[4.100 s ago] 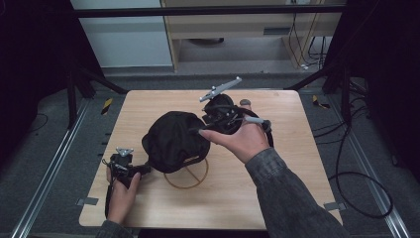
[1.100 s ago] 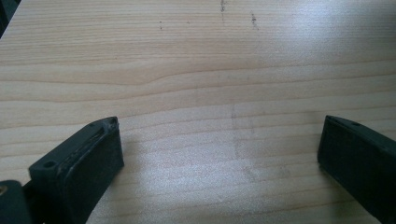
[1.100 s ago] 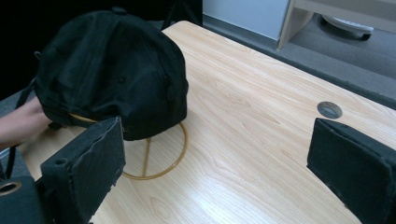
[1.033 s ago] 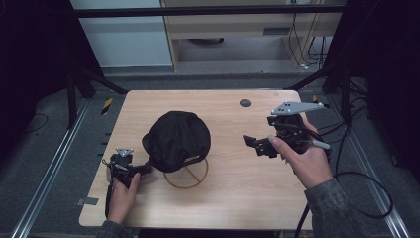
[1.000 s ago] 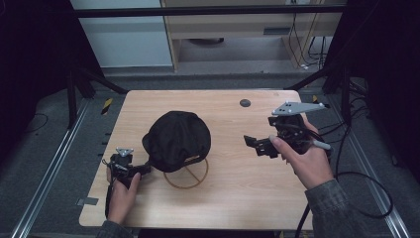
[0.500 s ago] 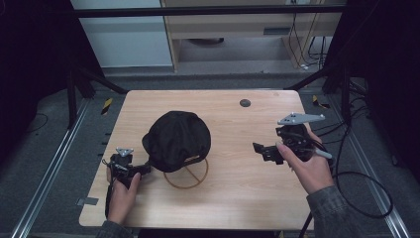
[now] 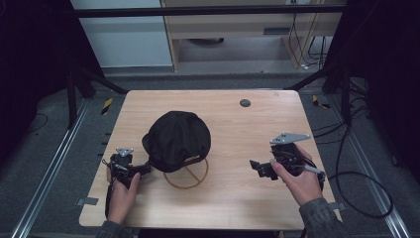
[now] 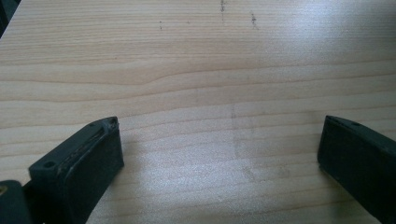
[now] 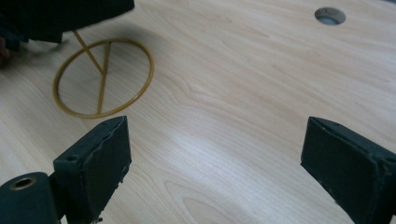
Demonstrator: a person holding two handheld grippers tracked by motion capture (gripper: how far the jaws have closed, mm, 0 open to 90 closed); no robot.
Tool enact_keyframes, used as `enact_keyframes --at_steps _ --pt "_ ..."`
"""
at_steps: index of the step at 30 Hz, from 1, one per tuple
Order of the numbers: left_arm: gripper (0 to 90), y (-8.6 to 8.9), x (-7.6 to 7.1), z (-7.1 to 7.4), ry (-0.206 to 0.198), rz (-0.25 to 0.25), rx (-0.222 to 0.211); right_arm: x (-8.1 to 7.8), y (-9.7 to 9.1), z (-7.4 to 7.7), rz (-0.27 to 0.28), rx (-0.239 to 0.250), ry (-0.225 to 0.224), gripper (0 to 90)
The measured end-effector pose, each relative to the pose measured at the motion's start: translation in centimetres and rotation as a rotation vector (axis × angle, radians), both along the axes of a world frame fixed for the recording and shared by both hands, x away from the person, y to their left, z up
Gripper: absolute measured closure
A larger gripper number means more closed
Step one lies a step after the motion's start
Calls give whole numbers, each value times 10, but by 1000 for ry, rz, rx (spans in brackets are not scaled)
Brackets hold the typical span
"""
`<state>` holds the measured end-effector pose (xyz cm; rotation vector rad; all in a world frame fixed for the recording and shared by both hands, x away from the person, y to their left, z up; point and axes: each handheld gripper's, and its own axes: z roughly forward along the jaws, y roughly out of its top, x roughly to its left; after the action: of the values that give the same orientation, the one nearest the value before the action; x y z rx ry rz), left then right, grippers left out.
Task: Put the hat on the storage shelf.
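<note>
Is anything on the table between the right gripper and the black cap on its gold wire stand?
Nothing visible does. The right gripper, jaws open, faces across bare light wooden table toward the black cap on the gold wire ring stand. The small round hole in the tabletop lies off to the far side, out of that line.

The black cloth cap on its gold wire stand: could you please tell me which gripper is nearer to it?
Left. The left gripper sits right at the black cloth cap's lower-left edge; the right gripper is apart, off to its right.

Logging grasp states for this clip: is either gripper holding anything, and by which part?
Nothing is held. The left gripper and the right gripper both have their jaws wide apart over bare table. The black cap sits on its stand, ungripped.
</note>
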<state>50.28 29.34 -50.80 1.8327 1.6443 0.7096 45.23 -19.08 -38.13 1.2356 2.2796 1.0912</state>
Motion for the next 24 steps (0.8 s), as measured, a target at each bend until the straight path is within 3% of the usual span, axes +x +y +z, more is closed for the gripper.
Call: enact_keyframes --at_steps 4,5,14,24 --pt "0 0 0 0 0 0 0 -2 1 -14 -4 0 12 86" --pt "0 0 0 0 0 0 0 -3 1 -25 -8 -6 18 88" --pt "0 0 0 0 0 0 0 -5 7 -65 -30 -14 51 93" --pt "0 0 0 0 0 -3 0 -5 9 -96 -53 -15 80 99"
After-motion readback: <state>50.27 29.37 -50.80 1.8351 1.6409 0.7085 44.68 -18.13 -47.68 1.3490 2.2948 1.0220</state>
